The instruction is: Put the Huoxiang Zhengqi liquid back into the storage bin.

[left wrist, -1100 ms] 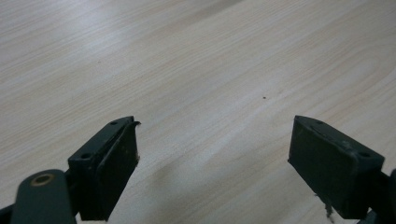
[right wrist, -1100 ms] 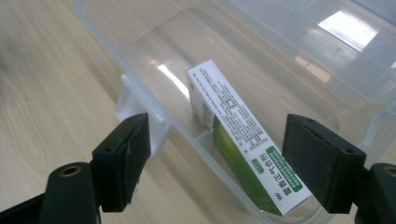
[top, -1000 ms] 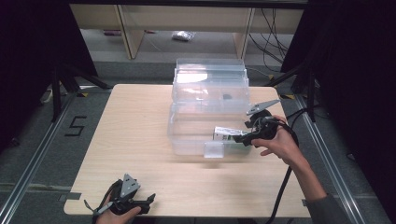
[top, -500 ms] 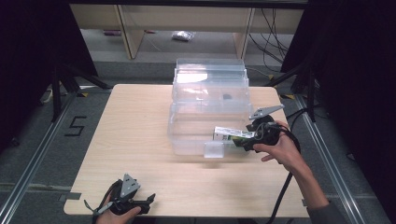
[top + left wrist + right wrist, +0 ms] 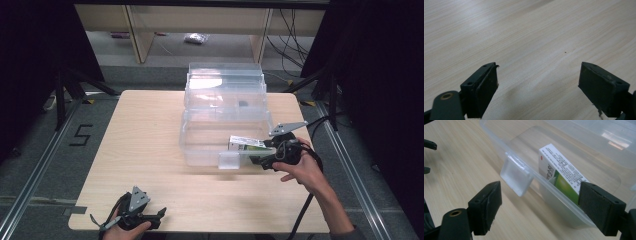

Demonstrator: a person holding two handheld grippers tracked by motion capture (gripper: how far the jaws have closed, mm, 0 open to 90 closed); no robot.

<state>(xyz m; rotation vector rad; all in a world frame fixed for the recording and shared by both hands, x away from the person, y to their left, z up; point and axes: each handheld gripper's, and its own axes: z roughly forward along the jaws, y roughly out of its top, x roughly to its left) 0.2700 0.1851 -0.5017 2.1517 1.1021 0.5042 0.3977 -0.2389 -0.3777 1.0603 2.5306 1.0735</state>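
Carton (image 5: 561,171), white and green, printed: leans tilted inside the clear plastic bin (image 5: 200,150), against its front wall beside the latch tab (image 5: 516,174). Judged light, stiff-walled, crushable and smooth; best pinched across its flat faces. Right gripper (image 5: 540,207) spread wide, pads off it; left gripper (image 5: 539,87) spread, empty, above the table (image 5: 145,130).

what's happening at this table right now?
A person is putting a small green-and-white box into the clear plastic bin. The box leans inside against the bin's near wall. The right gripper has just been opening and sits at the rim, its jaws apart and off the box. The left gripper rests open on the table.
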